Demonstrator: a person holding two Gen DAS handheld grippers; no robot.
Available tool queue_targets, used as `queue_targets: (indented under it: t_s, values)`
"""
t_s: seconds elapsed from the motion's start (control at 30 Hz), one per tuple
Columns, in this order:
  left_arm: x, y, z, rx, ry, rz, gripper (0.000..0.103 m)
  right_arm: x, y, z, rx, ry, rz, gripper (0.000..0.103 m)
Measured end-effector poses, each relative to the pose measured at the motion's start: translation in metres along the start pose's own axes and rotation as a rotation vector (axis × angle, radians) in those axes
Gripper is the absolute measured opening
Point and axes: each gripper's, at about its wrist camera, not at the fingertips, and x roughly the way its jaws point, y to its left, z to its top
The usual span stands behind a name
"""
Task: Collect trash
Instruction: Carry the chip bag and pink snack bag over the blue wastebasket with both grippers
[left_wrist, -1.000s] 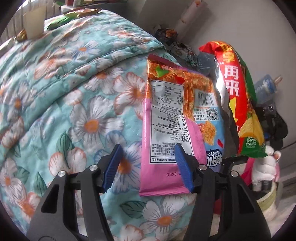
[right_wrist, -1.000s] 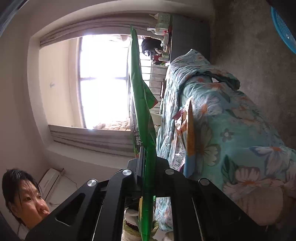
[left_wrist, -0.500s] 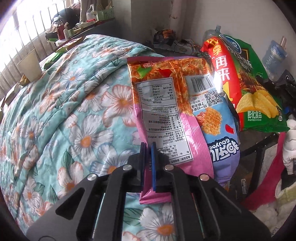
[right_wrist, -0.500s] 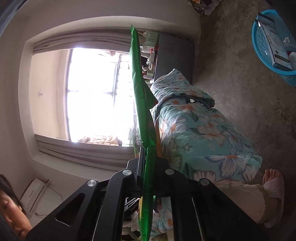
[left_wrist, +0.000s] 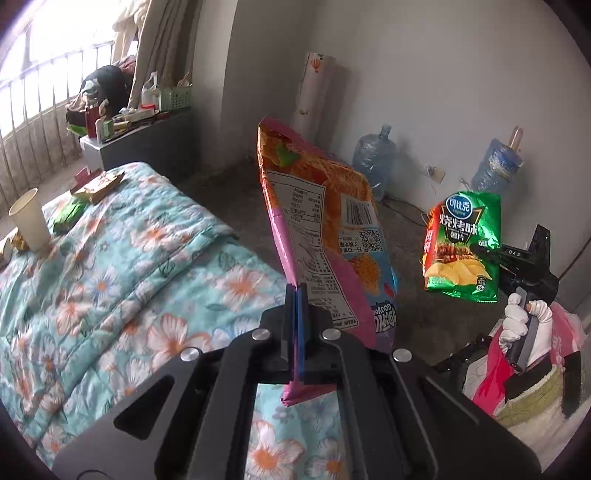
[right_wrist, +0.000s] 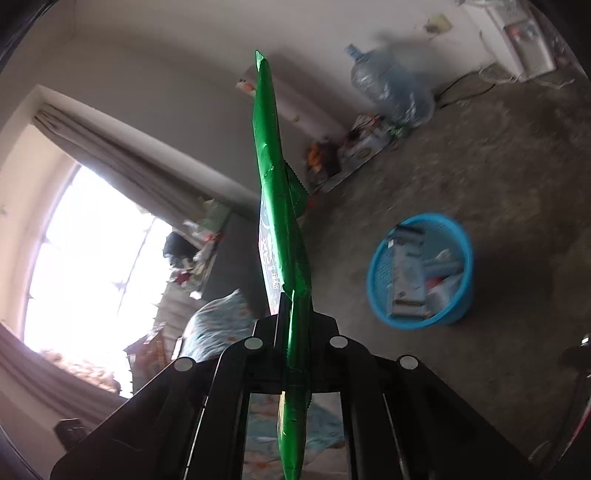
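Left gripper (left_wrist: 296, 295): jaws closed on the lower pink edge of an orange-and-pink snack bag (left_wrist: 325, 236), which stands upright in the air above the floral quilt (left_wrist: 122, 273), clear of the fabric. Right gripper (right_wrist: 293, 306): jaws closed on a green chip bag (right_wrist: 280, 221), seen edge-on in its own camera; in the left view the same green chip bag (left_wrist: 463, 247) hangs in the air to the right of the snack bag, held out by a white-gloved hand (left_wrist: 519, 321). Blue basket (right_wrist: 421, 269): on the concrete floor, right of the green bag in the right view, holding boxes and wrappers; image blurred. Quilt surface, far end: paper cup (left_wrist: 30, 219) upright, with small wrappers (left_wrist: 98, 184) beyond it. Water jugs (left_wrist: 373, 158): two, against the white wall. Grey cabinet (left_wrist: 147, 140): by the barred window, top crowded with bottles and small items.
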Motion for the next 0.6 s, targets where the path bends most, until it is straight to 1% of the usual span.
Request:
queue_targets:
  t_s: [0.03,0.07,0.2,0.23,0.4,0.47,0.5,0.57,0.6]
  values:
    - [0.003,-0.003,0.005,0.013,-0.014,0.006,0.0,0.002,-0.003,0.003,-0.03,-0.026,-0.092,0.006]
    - [0.008,-0.005,0.01,0.023,-0.026,0.013,0.0,0.006,-0.005,0.004,-0.049,-0.036,-0.153,0.006]
    - [0.027,-0.01,0.026,0.023,-0.046,0.0,0.0,0.047,-0.014,0.005,-0.093,-0.051,-0.329,0.006]
    - [0.032,-0.01,0.031,0.02,-0.047,-0.004,0.0,0.063,-0.014,0.004,-0.109,-0.051,-0.364,0.006]
    - [0.059,-0.002,0.047,-0.005,-0.032,-0.016,0.0,0.155,-0.01,0.003,-0.189,-0.033,-0.457,0.006]
    - [0.069,0.003,0.052,-0.012,-0.02,-0.016,0.0,0.19,-0.008,-0.004,-0.27,-0.053,-0.542,0.007]
    - [0.074,0.005,0.054,-0.014,-0.014,-0.016,0.0,0.208,-0.008,-0.006,-0.299,-0.05,-0.571,0.008]
    - [0.083,0.008,0.058,-0.015,-0.002,-0.015,0.0,0.247,-0.011,-0.02,-0.37,-0.008,-0.634,0.01]
    - [0.087,0.01,0.06,-0.013,0.002,-0.013,0.0,0.264,-0.012,-0.027,-0.415,0.022,-0.664,0.019]
